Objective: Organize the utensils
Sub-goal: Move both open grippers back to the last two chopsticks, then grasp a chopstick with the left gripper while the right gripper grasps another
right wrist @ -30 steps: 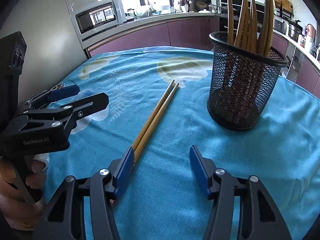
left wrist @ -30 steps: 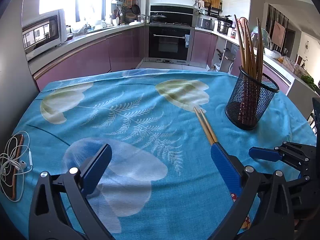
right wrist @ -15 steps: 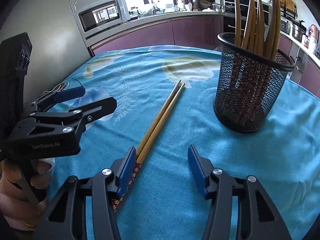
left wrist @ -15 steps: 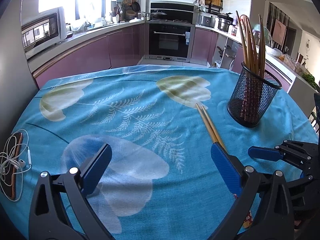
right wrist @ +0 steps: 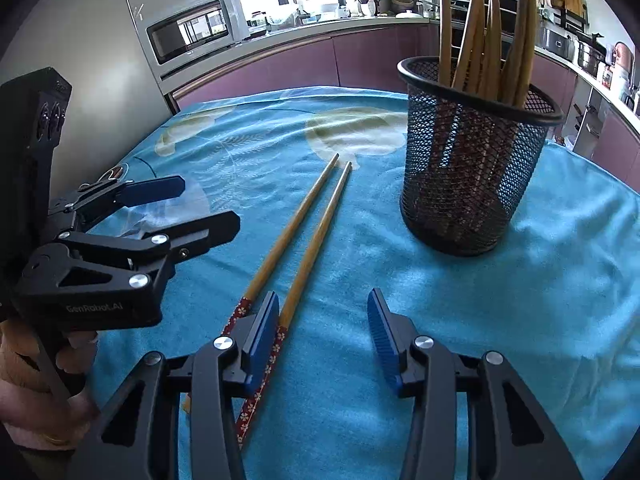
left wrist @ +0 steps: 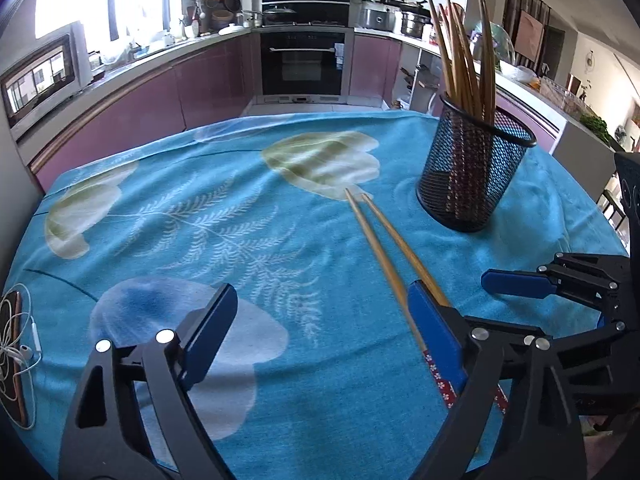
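Two wooden chopsticks (left wrist: 380,248) with red patterned ends lie splayed on the blue tablecloth (left wrist: 200,220). A black mesh holder (left wrist: 472,184) with several chopsticks upright in it stands to their right. My left gripper (left wrist: 322,332) is open and its jaws are closing. One chopstick lies just inside its right finger and the other runs under that finger. My right gripper (right wrist: 322,332) is open too, jaws closing. Its left finger sits between the chopsticks (right wrist: 308,248), so one lies inside the jaws. Neither pad presses on them. The holder (right wrist: 468,184) is ahead on the right.
A phone with white earphones (left wrist: 16,356) lies at the table's left edge. A person's hand (right wrist: 40,380) holds the left gripper (right wrist: 192,212) close beside the right one. Kitchen counters, an oven and a microwave (right wrist: 192,32) stand beyond the table.
Both pairs of jaws have narrowed. The two chopsticks, earlier lying side by side, have spread apart at their red ends, with the right gripper's left finger now between them.
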